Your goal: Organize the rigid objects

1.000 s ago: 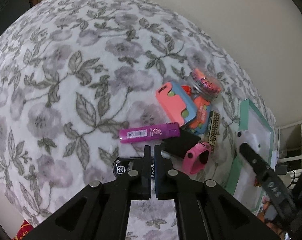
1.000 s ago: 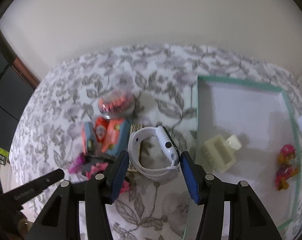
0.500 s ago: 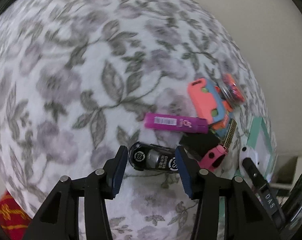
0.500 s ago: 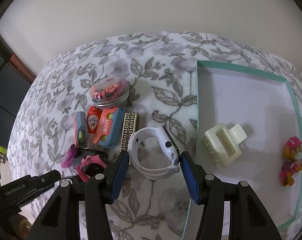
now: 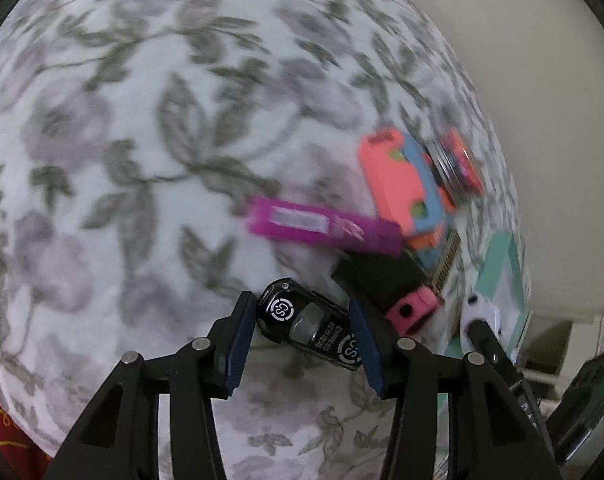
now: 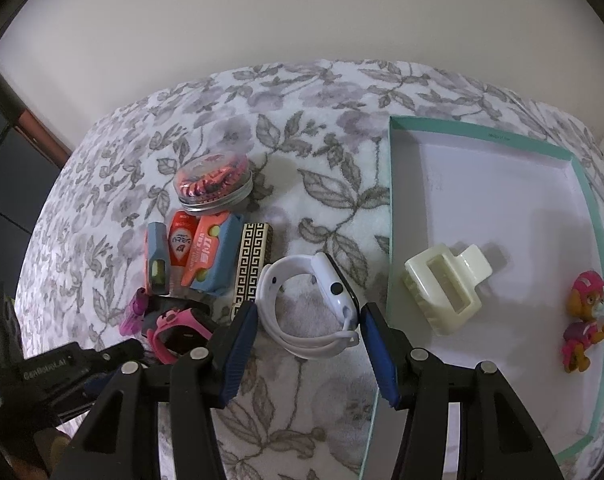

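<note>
Right now I have the left tongs [image 5: 302, 336] straddling the black toy car [image 5: 310, 330], which lies on the floral blanket [image 5: 142, 160] with its long axis running crosswise between the two blue pads. The pads [image 5: 240, 340] stand partly open, close beside the car's nose and tail; the left view is blurred, so I cannot tell whether either one touches yet. My judgement is that the grip will land on the car's two ends rather than its flanks, so a shut has to be centred or the car may pivot out.

The right tongs [image 6: 308, 336] are partly open too, holding nothing, with the white smartwatch [image 6: 314, 304] lying between and just ahead of the pads. Its band loops toward me and its face stands at the right side. The teal-rimmed tray [image 6: 482, 130] sits just right of the watch, so the right hand is the nearer one to the tray, with a cream hair claw [image 6: 446, 292] and a small pup figure [image 6: 586, 320] already inside.

Left of the watch is the remaining cluster: a round tin [image 6: 214, 186], an orange and blue packet [image 6: 206, 256], a patterned bar [image 6: 252, 264], a pink watch [image 6: 178, 332] and a magenta tube [image 5: 322, 226].

The surface is soft and quilted (it may be a bed), with a plain pale wall [image 6: 302, 20] behind.
</note>
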The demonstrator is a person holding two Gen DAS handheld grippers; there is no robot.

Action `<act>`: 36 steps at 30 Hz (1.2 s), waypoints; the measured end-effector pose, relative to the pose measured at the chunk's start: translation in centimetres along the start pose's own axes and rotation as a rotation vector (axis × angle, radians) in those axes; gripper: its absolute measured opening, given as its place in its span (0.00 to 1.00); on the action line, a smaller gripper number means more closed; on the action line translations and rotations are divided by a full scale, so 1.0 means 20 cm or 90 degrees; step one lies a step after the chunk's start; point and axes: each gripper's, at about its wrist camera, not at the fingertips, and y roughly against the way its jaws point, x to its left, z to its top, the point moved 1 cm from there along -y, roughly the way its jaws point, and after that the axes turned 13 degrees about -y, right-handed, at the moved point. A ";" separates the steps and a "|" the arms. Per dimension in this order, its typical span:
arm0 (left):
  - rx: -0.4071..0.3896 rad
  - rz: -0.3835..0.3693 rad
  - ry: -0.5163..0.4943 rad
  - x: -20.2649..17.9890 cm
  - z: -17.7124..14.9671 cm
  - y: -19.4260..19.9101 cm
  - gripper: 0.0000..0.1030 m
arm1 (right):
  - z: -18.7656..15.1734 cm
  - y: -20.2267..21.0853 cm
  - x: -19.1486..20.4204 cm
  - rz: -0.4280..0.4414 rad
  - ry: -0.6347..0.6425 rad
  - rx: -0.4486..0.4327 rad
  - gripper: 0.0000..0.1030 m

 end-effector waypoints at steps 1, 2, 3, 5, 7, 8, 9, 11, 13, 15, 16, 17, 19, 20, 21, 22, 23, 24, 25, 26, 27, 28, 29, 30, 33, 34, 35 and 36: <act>0.002 0.010 -0.017 -0.03 0.00 -0.01 0.48 | 0.00 0.00 0.00 -0.001 0.000 0.001 0.54; 0.000 0.030 -0.038 -0.06 0.00 -0.02 0.48 | 0.00 0.00 0.00 -0.002 0.001 0.002 0.54; -0.003 0.048 -0.053 -0.08 0.00 -0.02 0.48 | 0.00 -0.01 0.00 -0.003 0.001 0.002 0.54; -0.005 0.078 -0.088 -0.13 -0.01 -0.03 0.48 | 0.00 -0.01 0.00 -0.004 0.001 0.004 0.55; -0.005 0.103 -0.124 -0.17 -0.02 -0.04 0.48 | -0.01 -0.01 0.00 -0.005 -0.001 0.005 0.55; -0.006 0.112 -0.138 -0.19 -0.02 -0.04 0.48 | 0.00 -0.02 -0.01 -0.005 -0.003 0.006 0.55; -0.007 0.119 -0.149 -0.20 -0.02 -0.04 0.48 | 0.00 -0.02 -0.01 -0.005 -0.004 0.007 0.55; -0.005 0.134 -0.177 -0.23 -0.03 -0.05 0.48 | -0.01 -0.02 -0.01 -0.005 -0.004 0.008 0.55; 0.004 0.159 -0.230 -0.29 -0.05 -0.07 0.48 | -0.01 -0.02 0.00 -0.004 -0.003 0.010 0.55; 0.017 0.167 -0.261 -0.35 -0.07 -0.09 0.48 | -0.01 -0.02 0.01 -0.002 0.000 0.013 0.55; 0.022 0.167 -0.270 -0.36 -0.08 -0.10 0.48 | -0.02 -0.02 0.02 -0.002 0.003 0.015 0.55; 0.028 0.167 -0.278 -0.37 -0.09 -0.11 0.48 | -0.02 -0.02 0.02 -0.003 0.005 0.018 0.55; 0.040 0.178 -0.308 -0.40 -0.11 -0.12 0.49 | -0.03 -0.04 0.02 -0.012 0.010 0.027 0.55; 0.042 0.184 -0.318 -0.42 -0.12 -0.13 0.49 | -0.04 -0.05 0.01 -0.020 0.012 0.032 0.55; 0.046 0.187 -0.326 -0.44 -0.12 -0.13 0.49 | -0.04 -0.05 0.01 -0.028 0.012 0.037 0.55; 0.051 0.186 -0.331 -0.45 -0.13 -0.14 0.49 | -0.05 -0.06 0.00 -0.035 0.012 0.044 0.55; 0.054 0.185 -0.332 -0.47 -0.13 -0.15 0.49 | -0.05 -0.07 0.00 -0.036 0.011 0.051 0.55; 0.060 0.183 -0.330 -0.48 -0.14 -0.16 0.49 | -0.06 -0.07 0.00 -0.032 0.013 0.053 0.55; 0.069 0.176 -0.325 -0.48 -0.15 -0.17 0.51 | -0.07 -0.07 0.00 -0.034 0.017 0.058 0.55; 0.073 0.169 -0.322 -0.47 -0.16 -0.18 0.54 | -0.07 -0.07 0.00 -0.038 0.019 0.061 0.55; 0.076 0.163 -0.318 -0.46 -0.17 -0.18 0.55 | -0.08 -0.07 0.00 -0.039 0.021 0.063 0.55; 0.076 0.161 -0.315 -0.45 -0.18 -0.17 0.55 | -0.08 -0.06 0.00 -0.040 0.022 0.066 0.55; 0.075 0.158 -0.315 -0.45 -0.19 -0.16 0.56 | -0.09 -0.06 0.00 -0.042 0.023 0.068 0.55; 0.073 0.157 -0.317 -0.44 -0.21 -0.16 0.56 | -0.10 -0.06 0.00 -0.044 0.024 0.071 0.55; 0.067 0.156 -0.334 -0.45 -0.24 -0.14 0.55 | -0.13 -0.05 0.00 -0.047 0.024 0.076 0.55; 0.068 0.151 -0.340 -0.46 -0.26 -0.13 0.49 | -0.13 -0.05 0.00 -0.047 0.024 0.075 0.55; 0.069 0.142 -0.345 -0.47 -0.28 -0.12 0.44 | -0.14 -0.05 0.00 -0.046 0.023 0.077 0.55; 0.074 0.140 -0.351 -0.48 -0.30 -0.12 0.43 | -0.15 -0.04 0.00 -0.045 0.021 0.079 0.55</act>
